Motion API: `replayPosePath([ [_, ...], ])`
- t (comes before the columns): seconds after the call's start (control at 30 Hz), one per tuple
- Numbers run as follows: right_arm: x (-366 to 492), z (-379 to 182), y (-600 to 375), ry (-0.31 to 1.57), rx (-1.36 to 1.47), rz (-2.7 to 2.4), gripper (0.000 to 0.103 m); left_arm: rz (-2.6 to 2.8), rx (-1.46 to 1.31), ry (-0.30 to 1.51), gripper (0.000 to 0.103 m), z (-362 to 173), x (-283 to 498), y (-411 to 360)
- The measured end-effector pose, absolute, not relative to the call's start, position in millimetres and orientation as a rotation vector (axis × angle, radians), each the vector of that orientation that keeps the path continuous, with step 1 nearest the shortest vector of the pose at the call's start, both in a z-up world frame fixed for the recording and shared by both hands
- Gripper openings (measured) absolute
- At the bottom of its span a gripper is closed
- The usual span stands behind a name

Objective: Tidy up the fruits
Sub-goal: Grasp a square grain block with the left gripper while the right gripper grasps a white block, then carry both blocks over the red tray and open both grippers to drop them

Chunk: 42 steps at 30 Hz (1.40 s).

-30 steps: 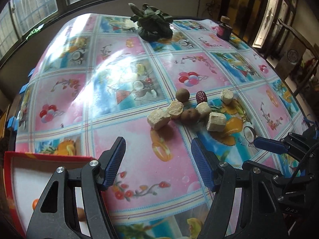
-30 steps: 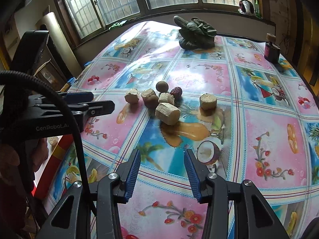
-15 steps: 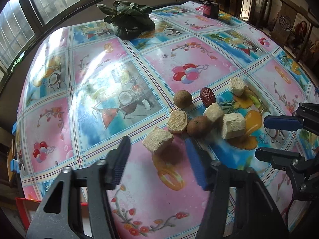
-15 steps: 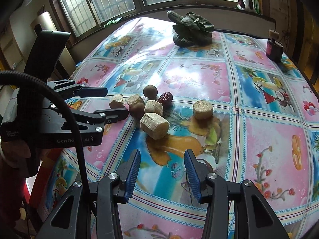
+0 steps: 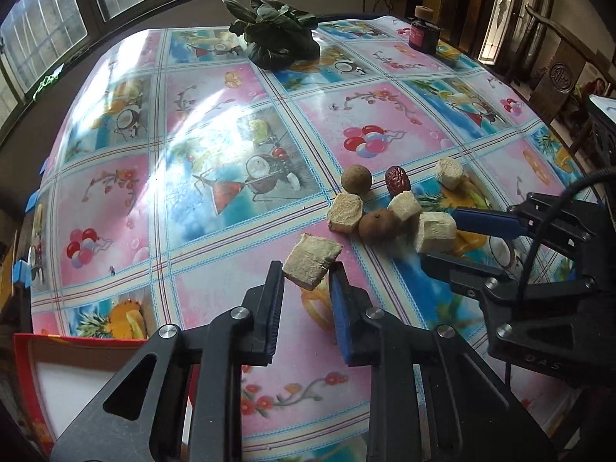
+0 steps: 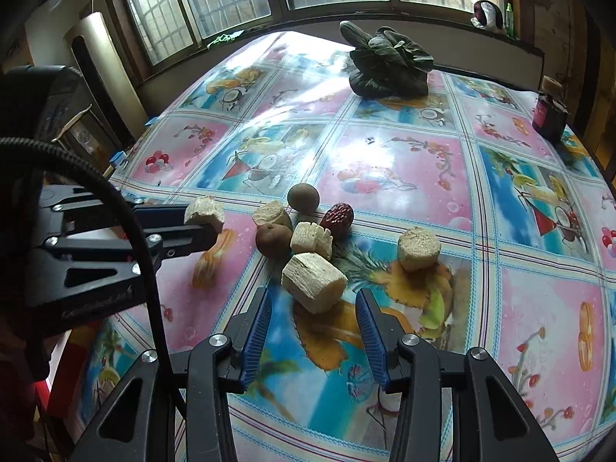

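Note:
Pale sugarcane chunks, two brown round fruits [image 5: 356,179] [image 5: 377,225] and a red date [image 5: 397,180] lie clustered on the fruit-print tablecloth [image 5: 231,123]. My left gripper [image 5: 306,273] is shut on the nearest sugarcane chunk [image 5: 312,261], left of the cluster; in the right wrist view that chunk [image 6: 204,211] sits at the left gripper's tips [image 6: 210,223]. My right gripper [image 6: 313,300] is open, its blue pads either side of the big sugarcane chunk's [image 6: 313,285] near end without touching it. Another chunk [image 6: 419,248] lies apart to the right.
A red-rimmed white tray [image 5: 23,365] sits at the table's near left corner. A bunch of dark leafy greens [image 5: 277,42] and a small dark jar [image 5: 423,34] stand at the far side. A wooden chair [image 5: 558,73] is beyond the right edge.
My left gripper moved forward onto the nearest sugarcane chunk and shut on it. My right gripper advanced toward the big chunk, still open.

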State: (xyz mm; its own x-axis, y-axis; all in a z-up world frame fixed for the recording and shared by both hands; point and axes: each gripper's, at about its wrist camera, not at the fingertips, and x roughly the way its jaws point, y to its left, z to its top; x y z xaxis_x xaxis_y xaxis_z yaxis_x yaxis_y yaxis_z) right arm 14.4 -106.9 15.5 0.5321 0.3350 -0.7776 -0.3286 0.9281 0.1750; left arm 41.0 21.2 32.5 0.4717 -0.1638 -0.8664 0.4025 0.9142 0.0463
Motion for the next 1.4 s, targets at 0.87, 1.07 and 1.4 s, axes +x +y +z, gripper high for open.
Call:
replayPosePath([
  [0.87,-60.7,45.7,-55.9,0.844,-0.048,0.511,0.035,-0.105,0.062,0.991,0.023,56.1,-48.4,100.2],
  [1.07,-73.8,48.4,-30.7,0.842,-0.085,0.554,0.035,-0.048,0.038,0.96,0.023,61.0,-67.6,120.2],
  [1.4,-87.2,55.3,9.3,0.83,-0.135,0.633,0.035,0.068,-0.004,0.932,0.023,64.7,-93.3,167.2],
])
